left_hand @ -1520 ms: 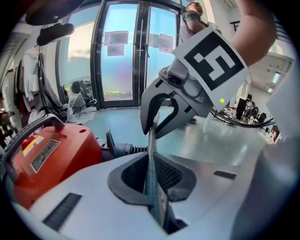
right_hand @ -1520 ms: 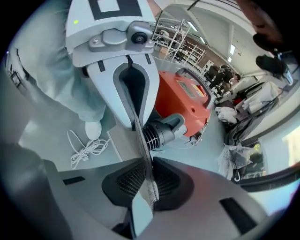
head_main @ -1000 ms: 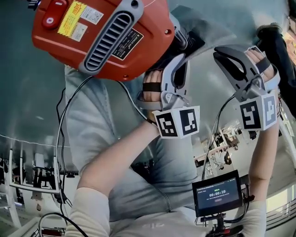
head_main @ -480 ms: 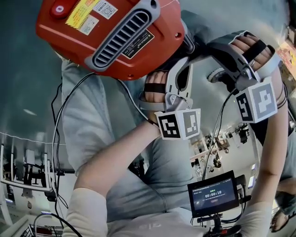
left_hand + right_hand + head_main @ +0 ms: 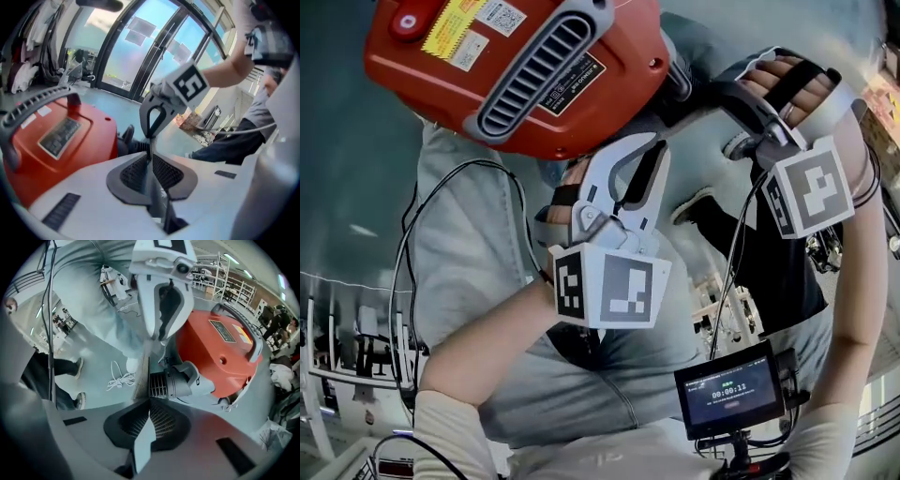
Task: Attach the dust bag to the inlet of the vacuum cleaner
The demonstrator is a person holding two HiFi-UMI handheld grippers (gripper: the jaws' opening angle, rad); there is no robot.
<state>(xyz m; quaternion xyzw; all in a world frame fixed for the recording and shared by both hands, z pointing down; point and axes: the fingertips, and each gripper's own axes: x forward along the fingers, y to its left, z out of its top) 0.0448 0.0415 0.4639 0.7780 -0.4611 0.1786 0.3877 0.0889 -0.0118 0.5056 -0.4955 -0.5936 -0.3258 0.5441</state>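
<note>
The red vacuum cleaner (image 5: 516, 66) fills the top of the head view. Its grey inlet (image 5: 183, 380) juts out just beyond my right gripper (image 5: 149, 413). The pale grey dust bag (image 5: 469, 234) hangs below the vacuum. A thin edge of the bag (image 5: 142, 371) runs taut between both grippers. My right gripper is shut on that edge and points steeply down beside the inlet. My left gripper (image 5: 150, 161) sits below the vacuum (image 5: 61, 140) with its jaws opening, the pads still against the thin edge. Across from it is the right gripper (image 5: 161, 105).
Black cables (image 5: 408, 281) loop down the bag's left side. A small screen (image 5: 731, 394) is mounted low on the right. A person's legs (image 5: 42, 376) and a coiled white cord (image 5: 119, 378) are on the floor. Glass doors (image 5: 140, 47) stand behind the vacuum.
My left gripper has drawn back from under the vacuum towards the lower left and rolled. My right gripper has rolled and moved in close to the inlet.
</note>
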